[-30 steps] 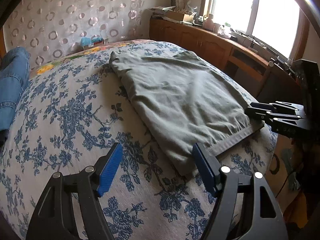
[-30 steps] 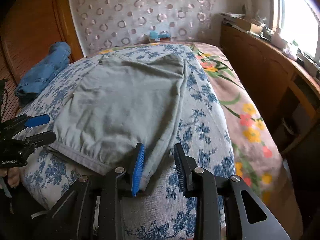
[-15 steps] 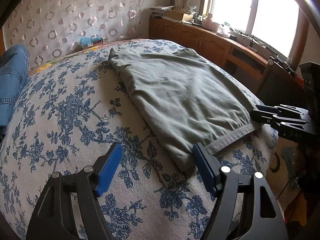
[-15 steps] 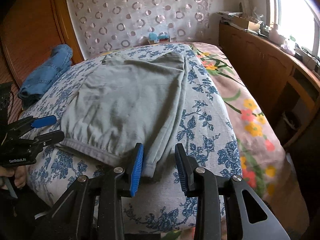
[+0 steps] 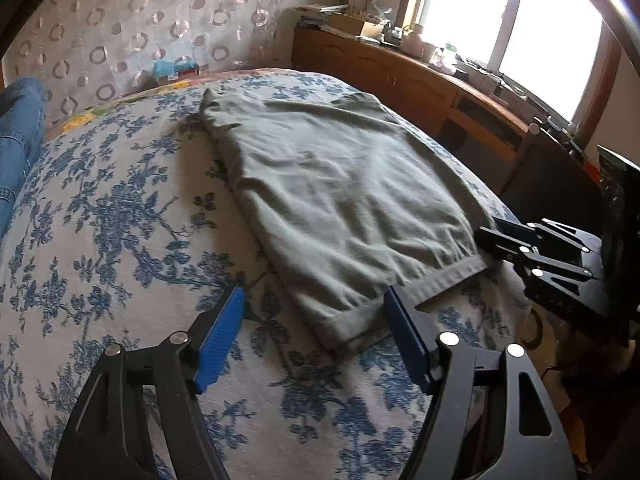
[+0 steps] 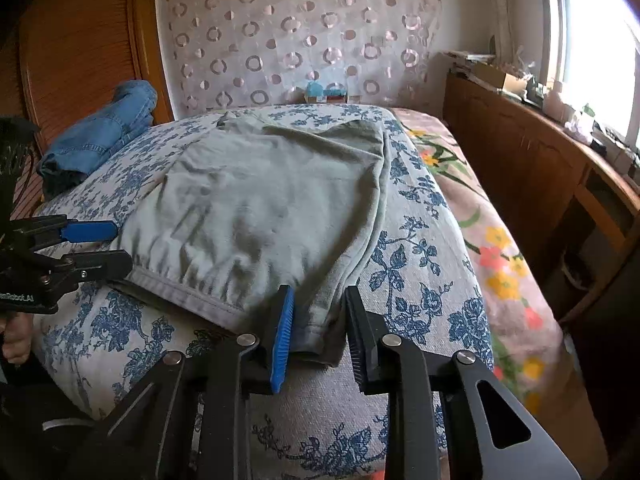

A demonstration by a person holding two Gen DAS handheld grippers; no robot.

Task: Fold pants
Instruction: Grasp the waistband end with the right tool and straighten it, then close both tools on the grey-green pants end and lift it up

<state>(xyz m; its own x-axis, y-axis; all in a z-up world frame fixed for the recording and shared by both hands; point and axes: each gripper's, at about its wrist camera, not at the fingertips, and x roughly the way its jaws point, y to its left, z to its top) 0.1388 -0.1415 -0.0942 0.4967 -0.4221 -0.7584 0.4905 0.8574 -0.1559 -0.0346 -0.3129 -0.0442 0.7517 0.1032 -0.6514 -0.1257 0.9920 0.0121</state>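
Jaws on the right gripper [image 6: 318, 334] have just been closing, narrow now around the near corner of the pants [image 6: 264, 216], cloth between the pads but not plainly pinched yet. Left gripper [image 5: 314, 334] stands wide, its jaws straddling the other waistband corner, and they too have just been easing inward. Grey-green pants lie flat on the flowered bed [image 5: 100, 220], waistband nearest. It looks like the grasp before a fold: next, both must bite the cloth, then lift together.
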